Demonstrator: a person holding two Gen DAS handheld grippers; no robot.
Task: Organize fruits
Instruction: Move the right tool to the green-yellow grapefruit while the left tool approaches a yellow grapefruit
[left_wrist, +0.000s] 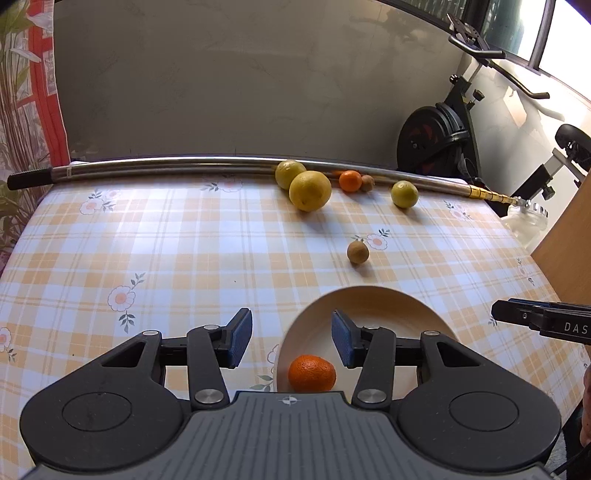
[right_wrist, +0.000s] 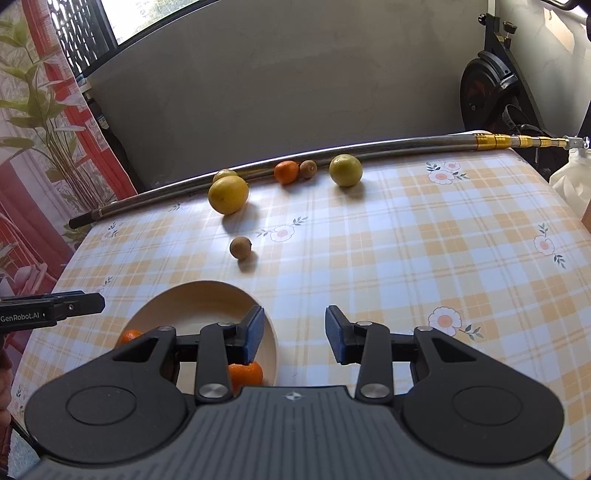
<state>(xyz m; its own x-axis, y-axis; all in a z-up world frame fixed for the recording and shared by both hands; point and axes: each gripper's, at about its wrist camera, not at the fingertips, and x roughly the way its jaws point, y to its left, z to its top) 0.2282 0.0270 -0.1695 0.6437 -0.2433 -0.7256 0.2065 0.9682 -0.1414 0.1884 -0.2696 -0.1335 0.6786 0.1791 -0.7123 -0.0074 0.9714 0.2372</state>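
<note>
A pale wooden bowl (left_wrist: 388, 306) sits on the checked tablecloth near the front. One mandarin (left_wrist: 312, 373) lies in it in the left wrist view. The right wrist view shows the bowl (right_wrist: 199, 302) with two mandarins (right_wrist: 130, 335) (right_wrist: 246, 372) inside. My left gripper (left_wrist: 291, 339) hangs open over the bowl's left rim, nothing between its pads. My right gripper (right_wrist: 295, 338) stands open at the bowl's right edge, also holding nothing. A kiwi (left_wrist: 357, 252) lies just beyond the bowl. Farther back are a big yellow citrus (left_wrist: 309, 190), a second yellow fruit (left_wrist: 289, 172), a mandarin (left_wrist: 350, 181), a kiwi (left_wrist: 367, 182) and a green citrus (left_wrist: 404, 194).
A long metal pole (left_wrist: 166, 168) lies along the table's far edge, behind the fruit. An exercise bike (left_wrist: 436, 140) stands beyond the far right corner, a curtain (left_wrist: 22, 110) hangs at the left. A wooden board (left_wrist: 569, 240) borders the table's right side.
</note>
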